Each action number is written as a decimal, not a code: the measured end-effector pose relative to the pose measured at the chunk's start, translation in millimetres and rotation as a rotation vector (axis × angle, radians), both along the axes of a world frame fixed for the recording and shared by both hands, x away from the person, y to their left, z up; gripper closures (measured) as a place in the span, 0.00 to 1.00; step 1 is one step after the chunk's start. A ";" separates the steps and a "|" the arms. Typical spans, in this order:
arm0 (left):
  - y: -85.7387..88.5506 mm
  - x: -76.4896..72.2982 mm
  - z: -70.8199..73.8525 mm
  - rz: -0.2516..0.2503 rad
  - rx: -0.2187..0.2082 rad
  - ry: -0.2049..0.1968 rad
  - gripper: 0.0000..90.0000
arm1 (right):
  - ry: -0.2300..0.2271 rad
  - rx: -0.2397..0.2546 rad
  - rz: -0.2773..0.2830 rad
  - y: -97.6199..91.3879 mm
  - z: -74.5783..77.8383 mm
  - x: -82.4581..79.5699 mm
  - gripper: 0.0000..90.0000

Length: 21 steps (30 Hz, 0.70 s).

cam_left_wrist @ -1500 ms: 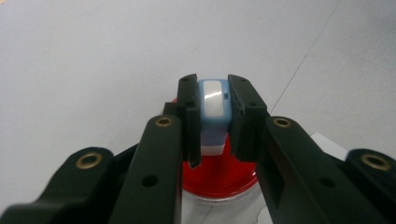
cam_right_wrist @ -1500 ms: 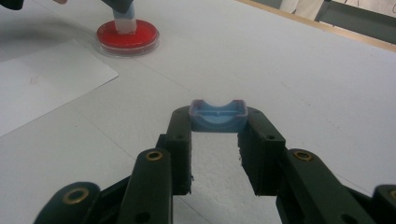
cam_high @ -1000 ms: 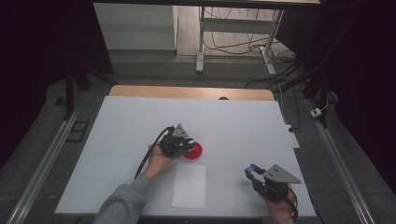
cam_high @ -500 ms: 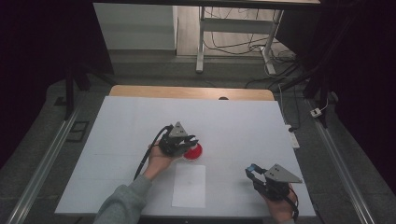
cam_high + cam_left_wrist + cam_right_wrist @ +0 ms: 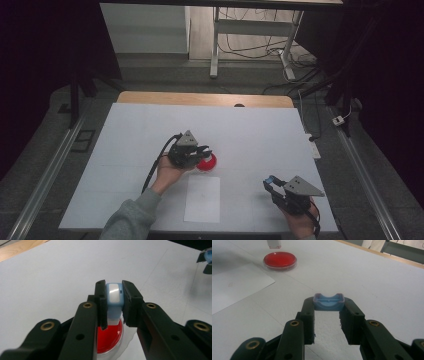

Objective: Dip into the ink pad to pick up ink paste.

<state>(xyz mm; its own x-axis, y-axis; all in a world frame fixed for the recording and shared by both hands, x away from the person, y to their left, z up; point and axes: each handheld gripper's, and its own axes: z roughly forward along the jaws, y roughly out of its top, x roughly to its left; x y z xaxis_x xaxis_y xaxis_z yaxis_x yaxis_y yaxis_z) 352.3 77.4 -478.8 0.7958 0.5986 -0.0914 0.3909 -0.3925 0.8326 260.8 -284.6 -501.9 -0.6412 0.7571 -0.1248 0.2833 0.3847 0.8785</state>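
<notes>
Red dish [image 5: 206,162] on white table [image 5: 260,135] | left claw [image 5: 113,302] grips blue stamp [image 5: 114,296] | right claw [image 5: 328,311] grips blue cap [image 5: 328,302] | dark room

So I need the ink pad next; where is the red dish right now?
High view: the red dish sits mid-table, under the left gripper, just beyond the paper sheet.

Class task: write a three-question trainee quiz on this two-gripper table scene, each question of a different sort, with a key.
1. True or false: the left gripper grips a light blue piece above the red dish.
2. What does the right gripper hold? A) a red dish B) a blue cap-like piece C) a sheet of paper
3. Fill in: the white paper sheet lies on the ___ table, nearer the person than the dish.

Key: 1 true; 2 B; 3 white
</notes>
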 end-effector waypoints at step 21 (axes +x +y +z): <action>16.7 -15.0 16.8 -0.017 -0.088 0.032 0.84 | 0.004 0.003 -0.005 -1.2 -1.1 1.3 0.72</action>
